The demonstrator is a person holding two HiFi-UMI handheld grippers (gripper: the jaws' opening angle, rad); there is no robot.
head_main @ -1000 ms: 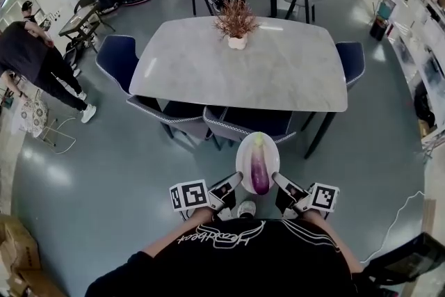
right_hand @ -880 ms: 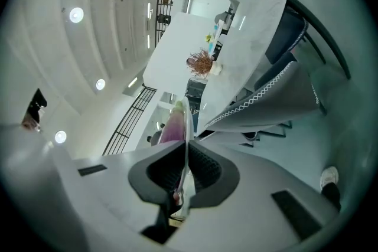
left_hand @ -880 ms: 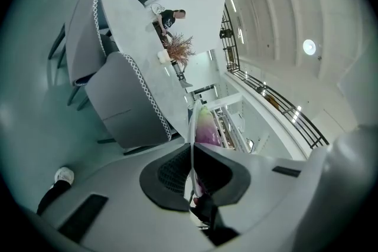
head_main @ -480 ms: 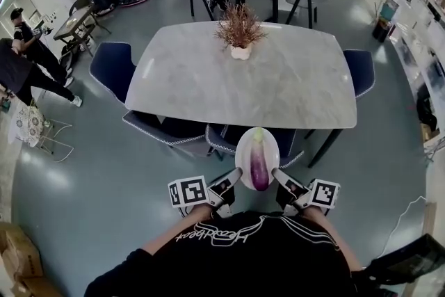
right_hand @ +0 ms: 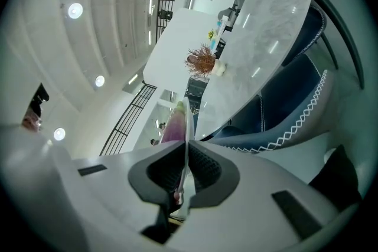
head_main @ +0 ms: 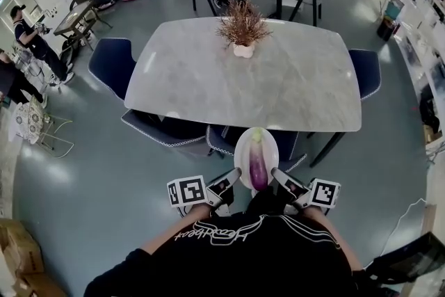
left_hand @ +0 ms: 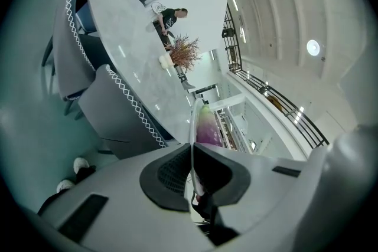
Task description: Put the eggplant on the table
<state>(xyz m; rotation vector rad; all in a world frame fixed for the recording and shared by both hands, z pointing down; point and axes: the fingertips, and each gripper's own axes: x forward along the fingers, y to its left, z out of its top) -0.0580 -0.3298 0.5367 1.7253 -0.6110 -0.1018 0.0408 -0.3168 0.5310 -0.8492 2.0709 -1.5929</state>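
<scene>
Purple eggplant (head_main: 258, 165) lies lengthwise on a plate (head_main: 242, 149), stem toward the counter (head_main: 292, 80) ahead (chairs (head_main: 167, 132) between). Left gripper (head_main: 234, 179) and right gripper (head_main: 279, 179) fingers pinch opposite plate edges, equally near.

Purple eggplant (head_main: 258, 167) with a green tip, white plate (head_main: 241, 155), pale grey marbled table (head_main: 201, 80), navy chairs (head_main: 111, 60) with white zigzag stitching.

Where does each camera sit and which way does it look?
Head view: on the person's head, facing down at the table; shirt, left gripper and right gripper show.
Left gripper view: on that gripper, facing along its fingers, shut on the plate.
Right gripper view: likewise, on the plate's other edge.
Shared: all see eggplant and table.
</scene>
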